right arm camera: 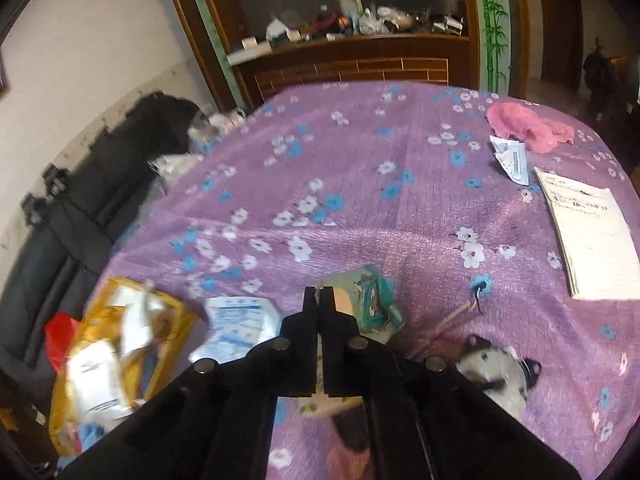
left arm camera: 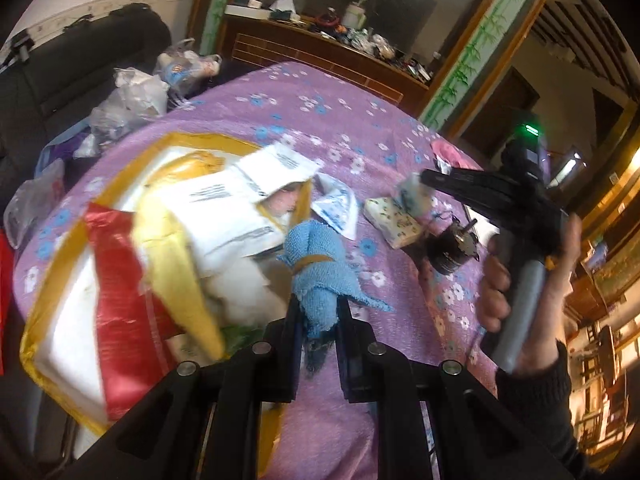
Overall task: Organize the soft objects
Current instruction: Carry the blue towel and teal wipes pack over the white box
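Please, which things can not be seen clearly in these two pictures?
- Right wrist view: whether the right gripper pinches the teal packet; its own fingers hide the contact.
- Left wrist view: print on the white packets in the yellow bag, blurred.
- Right wrist view: writing on the notebook, too small.
- Left wrist view: lower end of the blue cloth, behind the left gripper.

The left tool (left arm camera: pixel 318 312) is built of matte black plastic; four round silver screw heads are set across its linkage arms, and dark blue pads line the inner faces of its fingers (left arm camera: pixel 294 322). The right tool (right arm camera: pixel 319 296) is made alike, black with four silver screws. Seen at 3 o'clock in the left wrist view, it carries a grey handle and a green light. A dark knitted sleeve (left arm camera: pixel 536 396) is worn.
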Available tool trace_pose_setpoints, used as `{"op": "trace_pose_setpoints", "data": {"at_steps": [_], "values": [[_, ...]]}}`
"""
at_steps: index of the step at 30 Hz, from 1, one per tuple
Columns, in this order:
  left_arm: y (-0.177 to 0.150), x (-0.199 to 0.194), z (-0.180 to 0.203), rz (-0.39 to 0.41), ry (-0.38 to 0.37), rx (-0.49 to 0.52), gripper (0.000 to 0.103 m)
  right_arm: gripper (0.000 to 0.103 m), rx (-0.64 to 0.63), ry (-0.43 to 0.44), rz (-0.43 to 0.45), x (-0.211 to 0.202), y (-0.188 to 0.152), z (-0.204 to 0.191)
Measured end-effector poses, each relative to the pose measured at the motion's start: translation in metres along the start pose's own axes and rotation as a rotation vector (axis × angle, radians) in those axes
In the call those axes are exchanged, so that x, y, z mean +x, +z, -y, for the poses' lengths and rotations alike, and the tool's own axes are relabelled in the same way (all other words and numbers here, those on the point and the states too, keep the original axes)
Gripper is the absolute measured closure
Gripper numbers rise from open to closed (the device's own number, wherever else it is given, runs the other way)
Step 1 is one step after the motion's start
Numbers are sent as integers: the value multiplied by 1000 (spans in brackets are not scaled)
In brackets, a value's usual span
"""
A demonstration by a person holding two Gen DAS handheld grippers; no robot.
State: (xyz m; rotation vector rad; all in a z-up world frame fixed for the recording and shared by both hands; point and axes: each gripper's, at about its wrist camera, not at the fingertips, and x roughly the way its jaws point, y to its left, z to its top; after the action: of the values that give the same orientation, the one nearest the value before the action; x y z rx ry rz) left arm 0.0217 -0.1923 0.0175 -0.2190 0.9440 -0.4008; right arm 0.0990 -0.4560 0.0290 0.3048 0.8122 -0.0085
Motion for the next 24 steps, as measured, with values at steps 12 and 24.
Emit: {"op": "trace_pose_setpoints", "data": {"at_steps": [12, 24], "values": [[-7, -59, -51, 99, 113, -72, 89, 102, -162, 305, 103, -86, -43, -93], [-20, -50, -103, 70, 135, -152, 89, 102, -248, 425, 69, -77, -116, -161]]}}
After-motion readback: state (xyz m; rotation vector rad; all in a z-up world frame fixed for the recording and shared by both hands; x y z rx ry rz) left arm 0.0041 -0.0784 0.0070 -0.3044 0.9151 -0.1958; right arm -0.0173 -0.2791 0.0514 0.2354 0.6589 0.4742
